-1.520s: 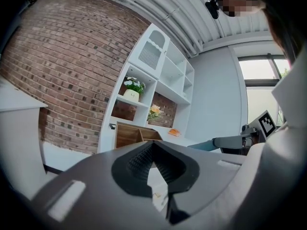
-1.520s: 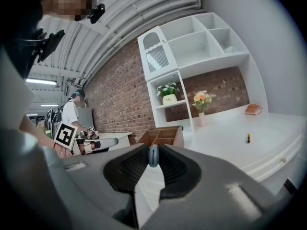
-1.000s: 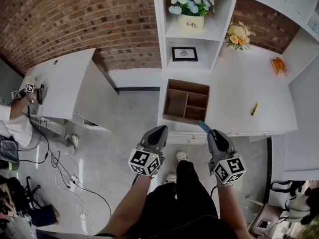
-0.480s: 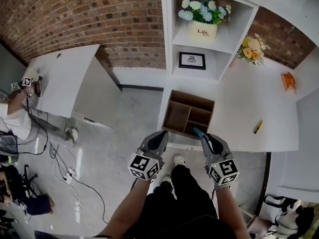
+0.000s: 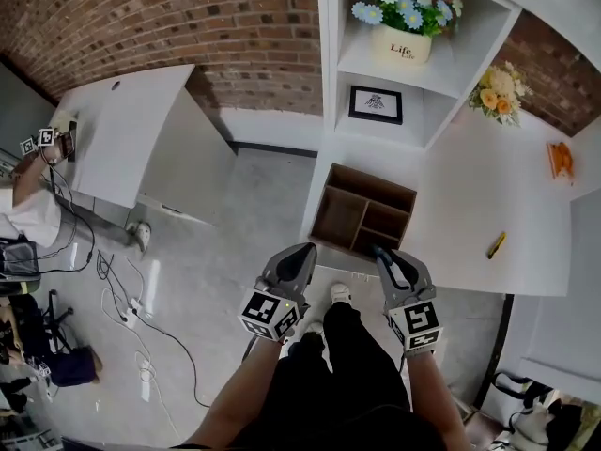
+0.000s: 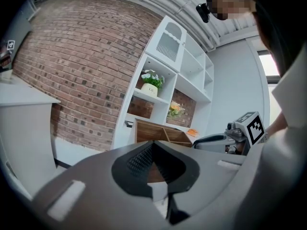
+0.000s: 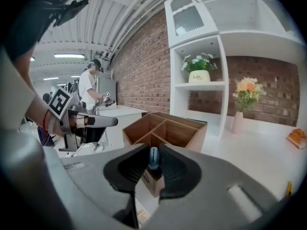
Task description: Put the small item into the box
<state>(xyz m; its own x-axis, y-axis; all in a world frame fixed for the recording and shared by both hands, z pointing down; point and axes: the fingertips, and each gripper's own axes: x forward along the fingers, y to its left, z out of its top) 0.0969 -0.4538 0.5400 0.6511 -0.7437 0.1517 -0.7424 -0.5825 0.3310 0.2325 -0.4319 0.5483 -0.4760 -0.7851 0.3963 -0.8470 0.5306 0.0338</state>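
A wooden box with several open compartments sits at the front left corner of the white counter. My right gripper hovers just short of the box's near edge, shut on a small blue item that stands upright between its pads. In the right gripper view the box lies straight ahead, just past the jaws. My left gripper hangs level with the right one, left of the box, shut with nothing in it. The left gripper view has the box just beyond the jaws' tips.
A yellow pen-like thing, an orange object and a flower vase are on the counter. A white shelf unit with a flower pot and a framed picture stands behind the box. A white desk, another person and floor cables lie left.
Both grippers have come closer to the counter. The right gripper's tip with the blue item now sits at the box's near edge. The left gripper stays alongside.
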